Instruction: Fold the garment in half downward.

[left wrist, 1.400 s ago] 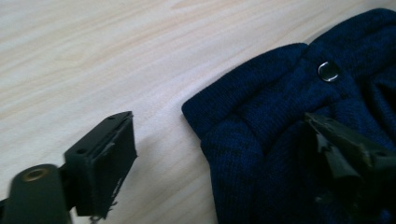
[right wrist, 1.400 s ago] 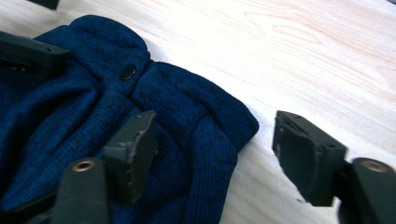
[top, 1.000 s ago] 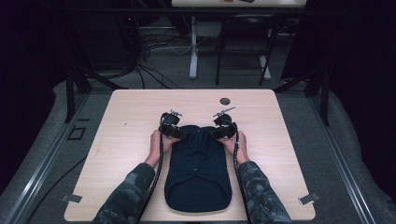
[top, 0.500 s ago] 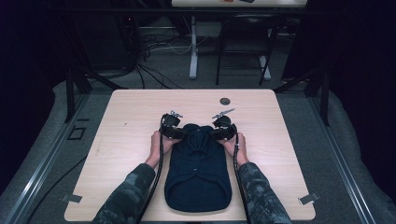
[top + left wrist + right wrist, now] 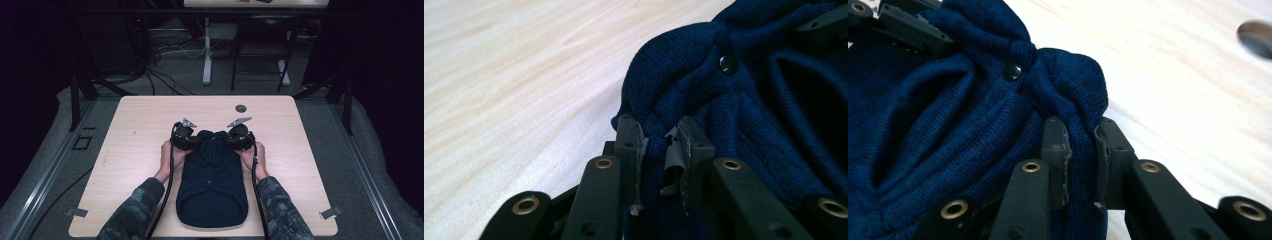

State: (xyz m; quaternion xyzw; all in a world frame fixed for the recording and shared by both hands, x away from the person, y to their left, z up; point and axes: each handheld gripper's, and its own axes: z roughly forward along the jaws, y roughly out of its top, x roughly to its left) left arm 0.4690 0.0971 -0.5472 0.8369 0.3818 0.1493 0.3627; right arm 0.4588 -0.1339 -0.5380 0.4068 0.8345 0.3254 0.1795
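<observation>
High view: dark navy knitted garment (image 5: 212, 182) lying flat on the near middle of the wooden table (image 5: 135, 125), far end bunched between left gripper (image 5: 192, 142) and right gripper (image 5: 231, 140); small round hole (image 5: 241, 108) farther back in the tabletop. Left gripper view: jaws clamped on a fold of the knit (image 5: 684, 80), black snap button (image 5: 727, 63) just beyond. Right gripper view: jaws pinched on another bunched fold (image 5: 1068, 85), snap (image 5: 1012, 71) close by.
</observation>
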